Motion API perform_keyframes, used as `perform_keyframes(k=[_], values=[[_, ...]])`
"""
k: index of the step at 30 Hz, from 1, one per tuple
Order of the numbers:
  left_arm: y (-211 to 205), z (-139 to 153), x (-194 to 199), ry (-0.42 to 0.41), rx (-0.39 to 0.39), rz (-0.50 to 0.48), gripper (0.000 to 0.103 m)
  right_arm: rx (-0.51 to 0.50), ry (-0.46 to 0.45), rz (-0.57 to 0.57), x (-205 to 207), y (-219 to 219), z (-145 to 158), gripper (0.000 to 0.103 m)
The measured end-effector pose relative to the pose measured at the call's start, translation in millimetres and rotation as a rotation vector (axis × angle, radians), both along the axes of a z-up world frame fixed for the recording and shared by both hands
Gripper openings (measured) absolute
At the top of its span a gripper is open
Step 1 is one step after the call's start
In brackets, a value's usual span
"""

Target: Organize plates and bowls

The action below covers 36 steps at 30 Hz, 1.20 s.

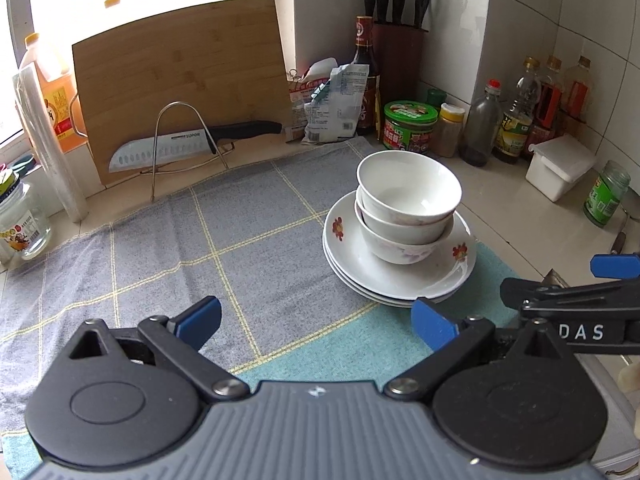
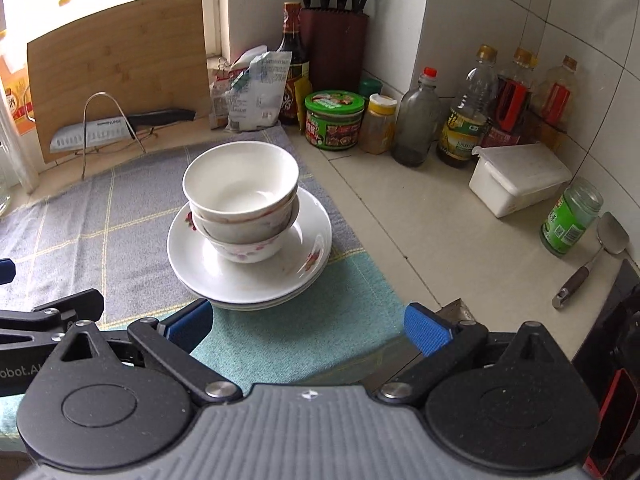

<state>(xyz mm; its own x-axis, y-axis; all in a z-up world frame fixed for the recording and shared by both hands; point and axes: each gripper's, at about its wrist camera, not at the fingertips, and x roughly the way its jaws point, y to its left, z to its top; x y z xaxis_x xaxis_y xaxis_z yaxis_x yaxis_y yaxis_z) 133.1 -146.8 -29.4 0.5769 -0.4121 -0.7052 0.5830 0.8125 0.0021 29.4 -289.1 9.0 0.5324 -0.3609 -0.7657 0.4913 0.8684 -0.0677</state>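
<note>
Right now three nested bowls [image 2: 240, 200] sit on a stack of plates [image 2: 248, 272] on the checked cloth [image 1: 160, 248], near the surface's back right corner with its bottles. Both the left gripper [image 1: 316, 320] and the right gripper [image 2: 306, 322] hang spread wide and empty, just short of the stack. Glazed china looks slippery, rigid and breakable; the top bowl's rim seems the safest hold.

"supor" on the knife blade [image 1: 160, 148]; "das" on the right claw [image 1: 580, 332]; "obot.a" on the left claw [image 2: 16, 372]
</note>
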Motion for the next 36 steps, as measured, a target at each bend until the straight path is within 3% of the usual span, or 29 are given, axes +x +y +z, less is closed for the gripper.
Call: perform_keyframes(k=[36], values=[[-1.9, 10.6, -4.7, 0.001, -0.016, 0.058, 0.101, 0.013, -0.026, 0.016, -2.8, -8.4, 6.2, 0.103]])
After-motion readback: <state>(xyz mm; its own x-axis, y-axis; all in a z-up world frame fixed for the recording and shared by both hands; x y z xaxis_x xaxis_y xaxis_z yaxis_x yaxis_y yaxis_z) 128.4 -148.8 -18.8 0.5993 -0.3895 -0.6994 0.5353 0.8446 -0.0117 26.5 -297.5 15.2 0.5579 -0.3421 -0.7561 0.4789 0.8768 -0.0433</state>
